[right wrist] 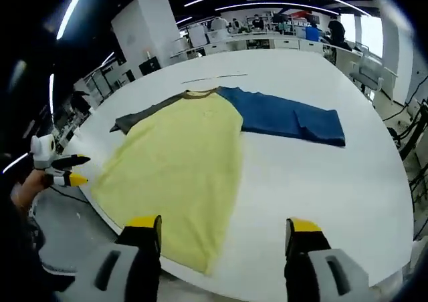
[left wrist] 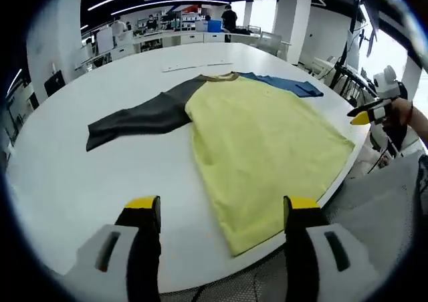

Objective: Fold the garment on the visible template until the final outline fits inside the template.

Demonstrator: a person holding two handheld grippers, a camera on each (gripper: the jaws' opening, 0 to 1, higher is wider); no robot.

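Yellow body: the garment (left wrist: pixel 261 148) is a long-sleeved shirt lying flat and fully spread on the white surface (left wrist: pixel 80 188), collar away from the person, hem hanging slightly past the near edge.
Sleeves: a dark grey sleeve (left wrist: pixel 137 118) runs out on one side and a blue sleeve (right wrist: pixel 291 120) on the other; both lie straight and unfolded.
Template: no outline is plain to me on the surface; a thin pale strip (left wrist: pixel 194 66) lies beyond the collar, and I cannot tell whether it belongs to the template.
Left gripper (left wrist: pixel 221 215): released, jaws wide apart, holding nothing, hovering just short of the hem.
Right gripper (right wrist: pixel 224 235): also released and empty, above the near edge beside the hem corner on the blue-sleeve side.
Stage: judged from the lie of the cloth, no fold is made yet; the step in hand is the first grasp.
Doing it well: take a sleeve near its cuff, pinching only the top layers, and lay it across the yellow body so it lands flat without dragging the shirt. Work one side, then the other, keeping the edges parallel to the side seams.
Watch for: the hem overhanging the edge, which could slide off if the cloth is pulled toward the person; draw it inward rather than outward.
Handling: the fabric looks thin and limp, so it will likely sag from a single pinch.
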